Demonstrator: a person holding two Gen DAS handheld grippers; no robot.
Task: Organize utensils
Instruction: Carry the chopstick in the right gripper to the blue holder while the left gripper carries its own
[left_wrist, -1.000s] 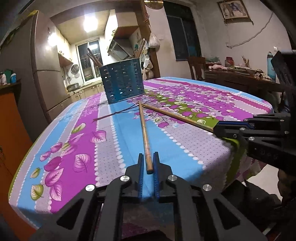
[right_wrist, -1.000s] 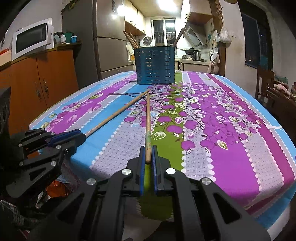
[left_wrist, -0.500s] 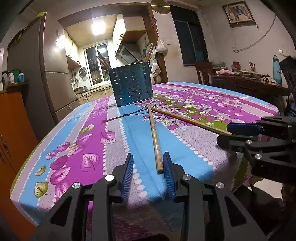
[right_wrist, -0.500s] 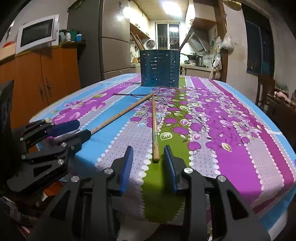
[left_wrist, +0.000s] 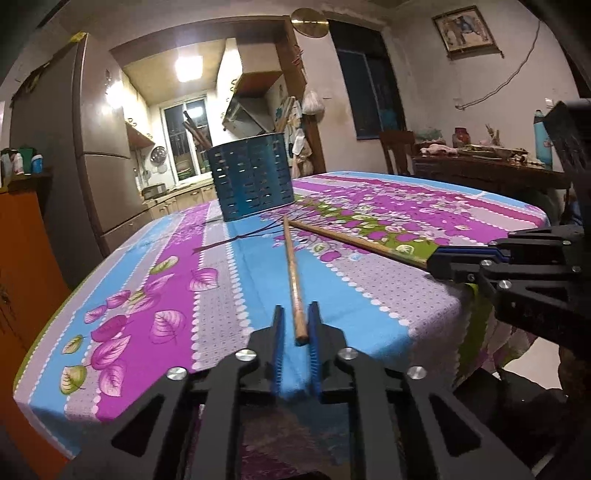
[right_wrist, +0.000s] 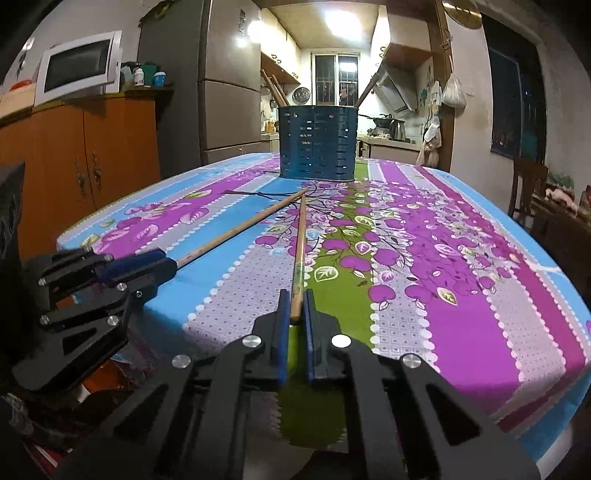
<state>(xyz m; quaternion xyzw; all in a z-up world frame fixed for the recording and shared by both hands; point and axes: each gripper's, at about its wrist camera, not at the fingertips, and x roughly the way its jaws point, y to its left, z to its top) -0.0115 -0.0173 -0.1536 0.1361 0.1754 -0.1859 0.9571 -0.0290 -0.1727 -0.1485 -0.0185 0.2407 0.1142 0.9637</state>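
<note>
Two chopsticks are lying on the tablecloth (left_wrist: 229, 295) in a V, far tips almost meeting just in front of the blue holder (left_wrist: 253, 177), near ends at the table edge. Left gripper (left_wrist: 295, 325) has just been closing — now pinching the near end of the left chopstick (left_wrist: 293, 273). Right gripper (right_wrist: 295, 310) likewise has just been closing, now pinching the right chopstick (right_wrist: 300, 251). More sticks are standing in the holder.
</note>
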